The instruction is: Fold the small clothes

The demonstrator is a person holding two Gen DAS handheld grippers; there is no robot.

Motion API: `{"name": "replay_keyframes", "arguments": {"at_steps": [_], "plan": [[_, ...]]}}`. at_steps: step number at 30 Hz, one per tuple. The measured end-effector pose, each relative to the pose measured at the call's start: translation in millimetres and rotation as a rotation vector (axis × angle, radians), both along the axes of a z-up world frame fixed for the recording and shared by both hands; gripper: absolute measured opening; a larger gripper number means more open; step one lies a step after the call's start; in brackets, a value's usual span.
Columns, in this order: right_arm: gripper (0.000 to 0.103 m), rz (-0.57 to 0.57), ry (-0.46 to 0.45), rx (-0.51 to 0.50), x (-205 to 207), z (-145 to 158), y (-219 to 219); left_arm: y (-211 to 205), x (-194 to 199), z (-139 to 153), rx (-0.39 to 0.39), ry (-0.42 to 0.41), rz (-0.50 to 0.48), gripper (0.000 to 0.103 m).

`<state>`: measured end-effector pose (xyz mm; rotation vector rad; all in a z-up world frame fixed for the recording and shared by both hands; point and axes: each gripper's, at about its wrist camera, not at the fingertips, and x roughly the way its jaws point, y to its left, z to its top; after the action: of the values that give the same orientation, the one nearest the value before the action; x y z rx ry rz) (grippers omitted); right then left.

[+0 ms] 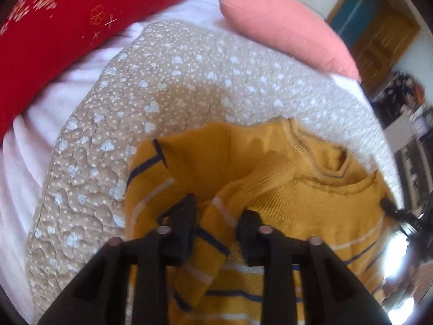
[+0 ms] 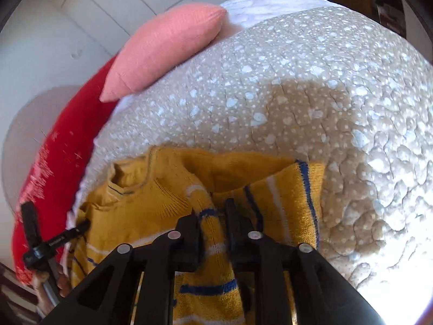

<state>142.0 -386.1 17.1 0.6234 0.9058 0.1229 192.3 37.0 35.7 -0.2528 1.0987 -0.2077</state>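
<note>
A small yellow knit sweater [image 1: 311,203] with navy and white stripes lies partly folded on a beige quilt [image 1: 162,86] with white hearts. Its collar points away. My left gripper [image 1: 219,211] has a striped sleeve [image 1: 205,246] bunched between its black fingers, with a small gap showing. In the right wrist view the sweater [image 2: 151,197] lies below me, and my right gripper [image 2: 213,211] is shut on a striped fold of it [image 2: 213,233]. The other gripper shows at the left edge [image 2: 40,241].
A red embroidered pillow [image 1: 67,27] and a pink pillow [image 1: 284,27] lie at the head of the bed, on a white sheet [image 1: 32,135]. A wooden door [image 1: 379,32] and dark shelves stand beyond the bed's right side. A tiled wall [image 2: 81,13] is behind.
</note>
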Motion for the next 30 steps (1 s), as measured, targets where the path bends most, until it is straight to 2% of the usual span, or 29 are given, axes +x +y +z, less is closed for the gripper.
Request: {"name": "replay_keyframes", "arguments": {"at_steps": [1,3,5,7,10,12,14,15,16,17,18,19,21,23,24,25,26,27,30], "plan": [[0.047,-0.01,-0.025,0.018,-7.5,7.1,-5.3,9.5,-4.5,8.0,-0.056,-0.009,0.025,0.049],[0.048,-0.001,-0.078,0.016,-26.3,25.9,-11.8,23.6,-14.0,23.0,-0.121,-0.035,0.06,0.056],[0.048,0.023,-0.11,-0.041,-47.1,44.5,-11.0,35.9,-29.4,39.0,-0.136,-0.067,0.065,0.062],[0.048,0.071,-0.134,-0.077,-71.2,58.3,-2.6,43.3,-51.3,50.4,-0.118,-0.099,0.047,0.071],[0.051,0.157,-0.136,-0.139,-106.9,61.8,15.2,44.9,-83.7,48.5,-0.083,-0.109,0.01,0.081],[0.073,0.166,-0.118,-0.221,-123.2,52.1,26.9,40.3,-105.3,33.7,-0.037,-0.087,-0.029,0.083],[0.082,0.149,-0.084,-0.304,-134.1,33.6,33.6,34.8,-119.4,16.7,0.006,-0.053,-0.057,0.084],[0.081,0.153,-0.051,-0.307,-135.9,21.2,33.6,30.7,-124.7,7.1,0.035,-0.034,-0.066,0.083],[0.074,0.18,-0.015,-0.277,-135.0,9.2,33.2,27.9,-125.8,-3.1,0.102,-0.011,-0.061,0.075],[0.031,0.195,0.016,-0.269,-132.4,0.0,31.1,29.1,-126.9,-7.9,0.158,-0.006,-0.043,0.068],[0.014,0.17,0.035,-0.306,-131.6,-4.9,27.2,35.4,-128.6,-8.5,0.165,-0.011,-0.006,0.065],[0.019,0.118,0.036,-0.333,-134.0,-5.3,20.2,42.0,-131.4,-5.1,0.139,-0.018,0.037,0.065],[0.041,0.025,0.031,-0.313,-144.9,2.8,7.7,51.1,-146.7,7.1,0.102,-0.059,0.128,0.065],[0.05,-0.02,-0.033,-0.3,-166.0,19.3,9.5,45.5,-169.3,21.7,0.06,-0.113,0.156,0.067],[0.062,-0.027,-0.073,-0.291,-177.6,26.9,13.6,39.6,-181.1,27.0,0.041,-0.135,0.16,0.073],[0.069,-0.034,-0.11,-0.284,-189.7,33.4,19.7,32.0,-193.1,32.2,0.029,-0.16,0.167,0.08],[0.08,-0.047,-0.13,-0.286,-199.0,37.9,25.4,23.5,-203.5,36.5,0.023,-0.185,0.174,0.081],[0.083,-0.057,-0.137,-0.286,-207.2,40.3,32.3,15.7,-214.5,40.7,0.012,-0.207,0.173,0.081],[0.083,-0.051,-0.115,-0.301,-220.2,44.5,56.9,1.7,-236.6,47.7,-0.046,-0.235,0.141,0.083]]}}
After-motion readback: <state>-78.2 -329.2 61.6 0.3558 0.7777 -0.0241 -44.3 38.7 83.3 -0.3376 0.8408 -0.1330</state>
